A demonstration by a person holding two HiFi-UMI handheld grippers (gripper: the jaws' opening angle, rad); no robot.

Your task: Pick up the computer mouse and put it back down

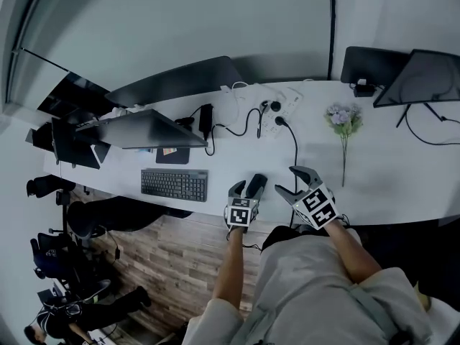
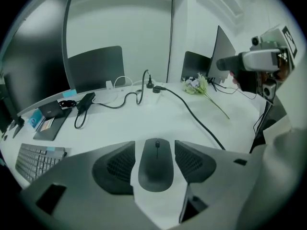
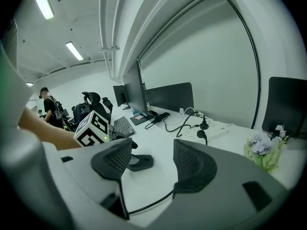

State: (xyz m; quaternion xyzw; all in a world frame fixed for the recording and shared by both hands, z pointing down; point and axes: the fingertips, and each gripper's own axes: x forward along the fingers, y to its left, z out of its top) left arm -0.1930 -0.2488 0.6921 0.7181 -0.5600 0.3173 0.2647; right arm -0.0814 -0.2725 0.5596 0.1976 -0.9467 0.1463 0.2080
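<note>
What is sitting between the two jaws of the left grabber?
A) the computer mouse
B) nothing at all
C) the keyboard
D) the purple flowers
A: the left gripper view shows the computer mouse lying between the open jaws of the left gripper, with a thin gap on each side.

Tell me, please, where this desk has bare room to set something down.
Bare desk lies between the keyboard and the mouse, between the black cable and the flower sprig, and widest right of the sprig toward the front edge. It is crowded at the back around the power strip, its plugs and looped leads.
</note>
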